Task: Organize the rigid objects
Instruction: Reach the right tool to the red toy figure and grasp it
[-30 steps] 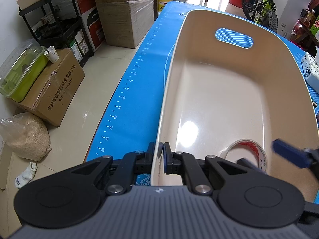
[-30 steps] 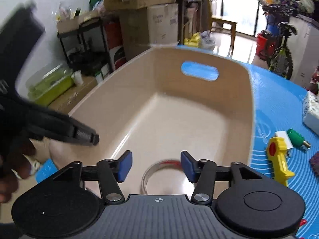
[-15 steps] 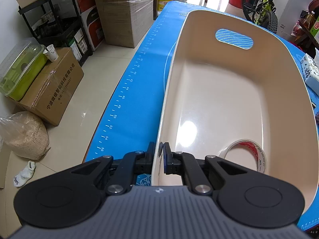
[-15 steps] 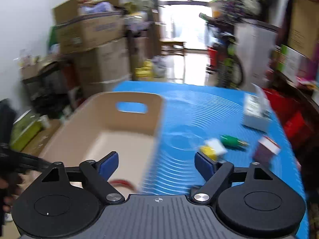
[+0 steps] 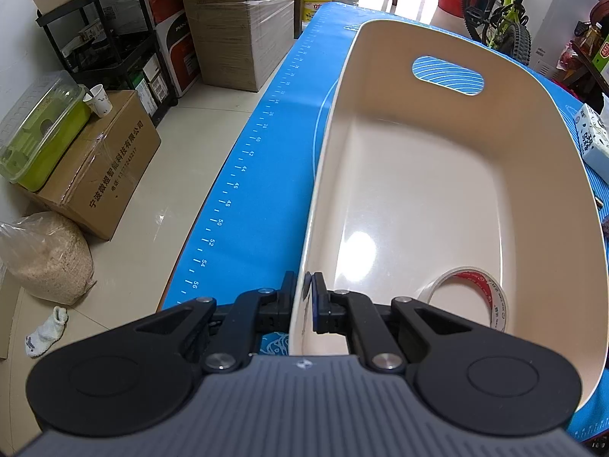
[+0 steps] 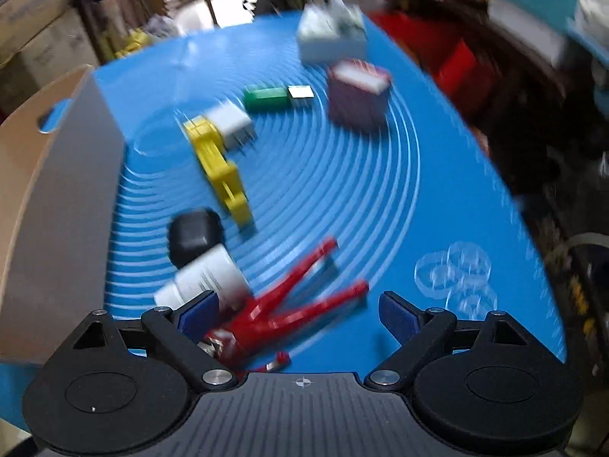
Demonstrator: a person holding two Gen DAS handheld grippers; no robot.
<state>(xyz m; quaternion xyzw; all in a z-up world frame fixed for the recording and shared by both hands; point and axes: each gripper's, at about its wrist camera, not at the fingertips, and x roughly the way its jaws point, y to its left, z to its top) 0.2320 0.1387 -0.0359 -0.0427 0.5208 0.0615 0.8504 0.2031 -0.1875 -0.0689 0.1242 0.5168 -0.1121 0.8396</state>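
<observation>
Inside, the glossy cream bin holds a red-cored tape roll.

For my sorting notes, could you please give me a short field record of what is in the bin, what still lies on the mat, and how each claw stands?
bin: beige tub on blue mat
inside bin: tape roll
left claw: shut on the bin's near rim
right claw: open, nothing gripped, above the red figure
on mat: white bottle with black cap, yellow toy, green piece, purple box, clear rings
image quality: right view blurred
</observation>
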